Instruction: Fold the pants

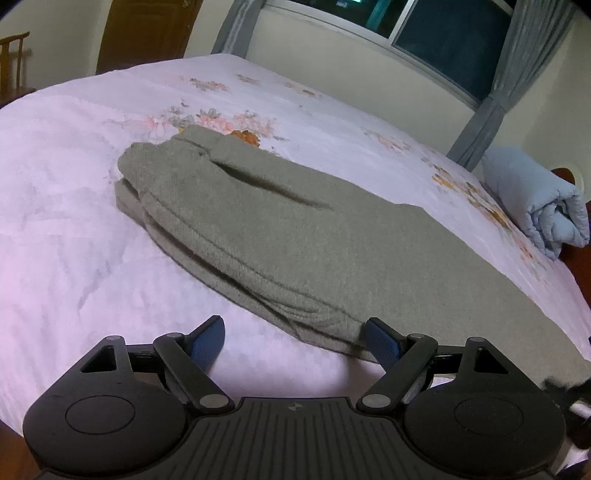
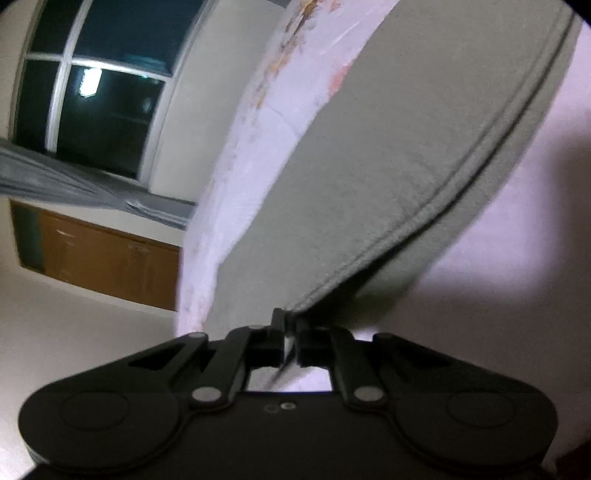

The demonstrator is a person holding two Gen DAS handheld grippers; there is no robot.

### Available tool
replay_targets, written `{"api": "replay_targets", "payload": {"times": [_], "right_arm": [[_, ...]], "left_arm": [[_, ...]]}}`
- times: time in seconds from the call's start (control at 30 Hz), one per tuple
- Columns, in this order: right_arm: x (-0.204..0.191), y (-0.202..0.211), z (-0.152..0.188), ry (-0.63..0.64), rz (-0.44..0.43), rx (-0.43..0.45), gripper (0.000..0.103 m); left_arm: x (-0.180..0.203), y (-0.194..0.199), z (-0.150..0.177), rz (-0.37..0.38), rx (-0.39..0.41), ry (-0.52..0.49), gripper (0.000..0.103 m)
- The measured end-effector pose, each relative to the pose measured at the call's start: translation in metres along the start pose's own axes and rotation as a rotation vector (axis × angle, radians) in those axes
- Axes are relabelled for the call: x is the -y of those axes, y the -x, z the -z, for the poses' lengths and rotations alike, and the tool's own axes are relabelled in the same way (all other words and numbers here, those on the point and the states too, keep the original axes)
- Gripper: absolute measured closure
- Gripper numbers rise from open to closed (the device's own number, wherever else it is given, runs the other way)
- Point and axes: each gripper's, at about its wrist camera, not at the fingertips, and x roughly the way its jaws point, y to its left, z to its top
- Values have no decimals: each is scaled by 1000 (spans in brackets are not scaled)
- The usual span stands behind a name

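Observation:
Grey-green pants (image 1: pixel 280 229) lie partly folded on the bed, waistband end far left, legs running toward the lower right. My left gripper (image 1: pixel 295 338) is open, its blue-padded fingers (image 1: pixel 208 338) just above the sheet at the near edge of the pants; the right pad sits against the fabric's edge. In the right wrist view, my right gripper (image 2: pixel 290 332) is shut on a hemmed edge of the pants (image 2: pixel 388 166) and lifts it, the view rolled sideways.
The bed (image 1: pixel 74 192) has a pale pink floral sheet. A rolled light-blue quilt (image 1: pixel 535 206) lies at its far right edge. A window with grey curtains (image 1: pixel 491 110) is behind the bed; a wooden door (image 1: pixel 147 29) and chair (image 1: pixel 14 62) stand far left.

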Motion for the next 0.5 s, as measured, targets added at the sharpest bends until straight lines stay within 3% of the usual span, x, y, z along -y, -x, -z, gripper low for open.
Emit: {"api": "replay_targets", "payload": {"times": [0.07,0.2,0.23,0.27,0.37,0.43,0.5], "right_arm": [[20,-6,4,-60,2,-12,103],[11,7,2,-33,17,-30,100],[5,18,1,-7,11,-17,83],[-1,32,-1,42,5,0,76],[-16,80,-32,224,7,97,71],[-8,108,-70,257,29,195,67],[9,135,-112,259,117,303,56]], "left_arm": [[0,0,-2,1,-2,-3,20],[4,6,-6,-6,3,-18,20],[5,9,-8,-1,12,-13,20],[6,11,-11,6,21,-7,20],[15,12,-22,29,29,-14,20],[28,8,-29,35,33,-38,20],[42,0,-34,44,25,-66,20]]}}
